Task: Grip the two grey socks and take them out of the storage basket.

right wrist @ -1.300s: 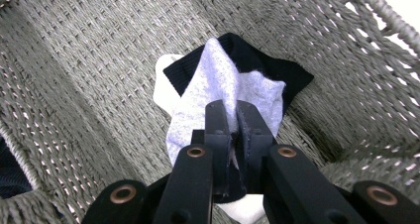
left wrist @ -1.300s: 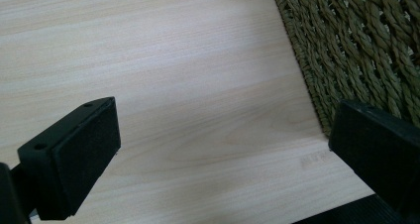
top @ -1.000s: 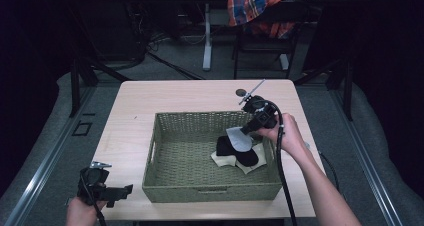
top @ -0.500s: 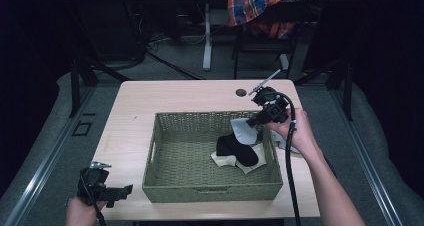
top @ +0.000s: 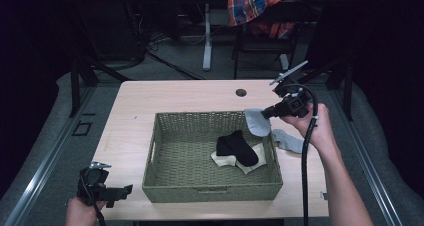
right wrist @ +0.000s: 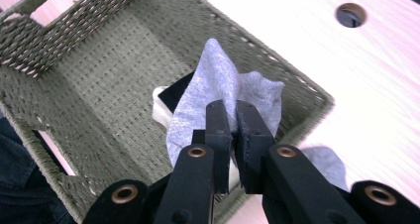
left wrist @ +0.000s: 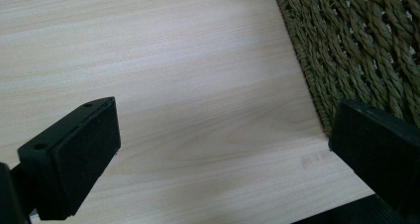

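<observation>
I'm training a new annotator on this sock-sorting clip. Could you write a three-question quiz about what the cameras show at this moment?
1. True or false: the right gripper is shut on the grey sock.
2. Which socks lie inside the woven basket? A) a black sock and a cream one B) two grey socks C) none
3. Fill in: the left gripper hovers with open jaws over the ____ beside the basket.

Key:
1. True: its jaws pinch the sock above the basket's right rim.
2. A: the black sock lies across the cream sock; a second grey sock lies outside on the table.
3. Table.
</observation>
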`<action>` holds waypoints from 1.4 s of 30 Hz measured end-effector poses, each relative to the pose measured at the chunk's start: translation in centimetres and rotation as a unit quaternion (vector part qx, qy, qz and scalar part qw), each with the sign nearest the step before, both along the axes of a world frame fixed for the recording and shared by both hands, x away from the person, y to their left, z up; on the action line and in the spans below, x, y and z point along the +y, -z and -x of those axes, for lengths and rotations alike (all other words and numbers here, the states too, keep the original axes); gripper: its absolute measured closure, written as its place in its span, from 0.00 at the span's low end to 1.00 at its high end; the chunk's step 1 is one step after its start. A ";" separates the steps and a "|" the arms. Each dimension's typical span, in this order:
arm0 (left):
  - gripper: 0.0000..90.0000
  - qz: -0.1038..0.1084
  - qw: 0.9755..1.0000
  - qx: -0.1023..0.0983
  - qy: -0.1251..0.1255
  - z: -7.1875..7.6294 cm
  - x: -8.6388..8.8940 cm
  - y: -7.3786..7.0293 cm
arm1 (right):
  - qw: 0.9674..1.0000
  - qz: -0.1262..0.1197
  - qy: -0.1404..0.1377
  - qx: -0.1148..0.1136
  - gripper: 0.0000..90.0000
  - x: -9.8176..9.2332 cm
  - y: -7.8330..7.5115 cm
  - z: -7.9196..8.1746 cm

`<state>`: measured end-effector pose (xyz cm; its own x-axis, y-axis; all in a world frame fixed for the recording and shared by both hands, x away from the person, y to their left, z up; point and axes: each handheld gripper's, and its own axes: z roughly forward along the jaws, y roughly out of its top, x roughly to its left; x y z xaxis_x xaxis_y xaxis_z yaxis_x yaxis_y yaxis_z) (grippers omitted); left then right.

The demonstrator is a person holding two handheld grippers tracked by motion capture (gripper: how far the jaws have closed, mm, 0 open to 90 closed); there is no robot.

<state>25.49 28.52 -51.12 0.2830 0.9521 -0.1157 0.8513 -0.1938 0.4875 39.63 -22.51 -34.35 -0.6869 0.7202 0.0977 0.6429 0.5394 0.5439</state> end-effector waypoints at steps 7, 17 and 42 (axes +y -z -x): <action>0.00 -0.001 1.000 -0.001 0.001 0.0 0.0 0.0 | 0.999 0.007 0.043 -0.009 0.95 -3.0 -0.8 0.4; 0.00 0.000 1.000 -0.001 0.000 0.0 0.0 0.0 | 0.994 0.032 0.101 -0.019 0.95 -6.2 -0.7 0.3; 0.00 0.000 1.000 -0.002 0.001 0.0 0.0 -0.1 | 0.987 0.060 0.143 0.037 0.95 -9.9 3.0 -1.7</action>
